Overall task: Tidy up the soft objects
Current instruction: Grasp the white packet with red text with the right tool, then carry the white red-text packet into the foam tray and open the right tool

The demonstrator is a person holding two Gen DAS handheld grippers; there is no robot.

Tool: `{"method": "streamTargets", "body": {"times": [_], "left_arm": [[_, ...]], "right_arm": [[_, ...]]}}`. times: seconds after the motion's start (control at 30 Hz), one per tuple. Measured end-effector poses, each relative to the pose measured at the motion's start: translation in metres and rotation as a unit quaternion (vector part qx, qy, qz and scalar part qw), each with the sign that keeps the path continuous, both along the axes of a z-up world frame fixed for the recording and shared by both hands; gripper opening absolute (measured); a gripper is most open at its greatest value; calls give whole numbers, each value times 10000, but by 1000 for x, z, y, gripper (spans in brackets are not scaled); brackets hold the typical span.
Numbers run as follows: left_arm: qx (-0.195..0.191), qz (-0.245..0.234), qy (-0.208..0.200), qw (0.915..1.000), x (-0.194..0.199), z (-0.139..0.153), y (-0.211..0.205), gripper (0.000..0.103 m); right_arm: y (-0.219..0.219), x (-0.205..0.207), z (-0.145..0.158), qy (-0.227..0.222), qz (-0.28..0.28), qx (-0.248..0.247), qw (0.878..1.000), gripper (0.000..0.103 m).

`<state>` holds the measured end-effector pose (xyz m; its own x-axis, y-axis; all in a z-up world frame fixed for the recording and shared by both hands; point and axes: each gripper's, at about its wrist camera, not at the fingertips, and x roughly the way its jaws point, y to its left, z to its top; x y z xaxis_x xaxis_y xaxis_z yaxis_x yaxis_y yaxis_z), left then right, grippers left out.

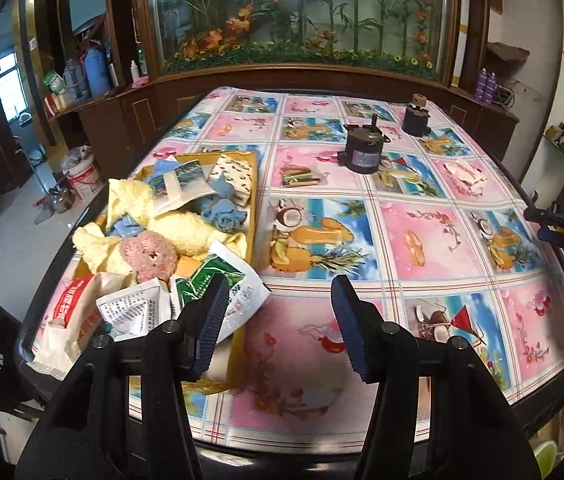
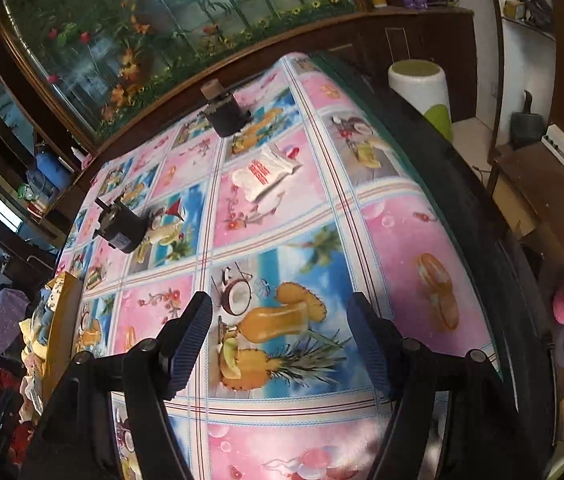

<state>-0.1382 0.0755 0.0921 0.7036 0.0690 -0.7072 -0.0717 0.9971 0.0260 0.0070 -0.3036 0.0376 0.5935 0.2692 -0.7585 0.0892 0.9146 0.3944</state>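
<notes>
- On the patterned tablecloth point(image 1: 422, 240), taken as the reference surface, a yellow tray point(image 1: 252, 184) sits at its left side.
- Tray contents, left wrist view: yellow towels point(image 1: 186, 232), blue cloth pieces point(image 1: 224, 216), a pink round plush point(image 1: 148, 256) and several printed packets, piled loosely. A green-and-white packet point(image 1: 226, 280) and a red-and-white packet point(image 1: 76, 312) hang over the tray's near end.
- Left gripper point(image 1: 282, 328): jaws apart, nothing between the blue ribbed pads point(image 1: 212, 328). It hangs above the tablecloth's near edge; its left pad overlaps the green-and-white packet in the picture, and contact cannot be confirmed.
- Right of the tray, on the cloth: a small clear pack of coloured sticks point(image 1: 302, 178), apart from the tray wall.
- Further right and toward the cloth's far side: a black cylindrical motor point(image 1: 362, 150) with an upright shaft, then a second dark unit point(image 1: 416, 118) with a brown cap, well apart from each other.
- Near the cloth's right edge: a white packet with red print point(image 2: 264, 174), lying flat and alone, just this side of the capped unit point(image 2: 226, 114).
- Right gripper point(image 2: 282, 348): jaws released and wide, nothing held, poised over the pineapple panel of the cloth, well short of the white packet.
- Tray edge point(image 2: 62, 320) shows at the far left of the right wrist view.
</notes>
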Motion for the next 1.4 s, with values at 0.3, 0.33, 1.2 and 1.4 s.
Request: {"method": "streamTargets", "body": {"times": [0.3,0.33,1.2,1.4], "left_arm": [[-230,-91,24,9997,4,-1,1,53],[-239,-99,-4,9997,3,0,1,53],[-519,101,121,9985,20,-7,30,53],[-630,-8,131,9979,21,-10,26,53]], "right_arm": [[73,13,-17,223,1040,-51,9943,70],[78,19,-10,91,1048,-373,9938,70],[72,186,-18,564,869,-1936,9756,45],[62,151,-14,459,1029,-1274,9854,43]]}}
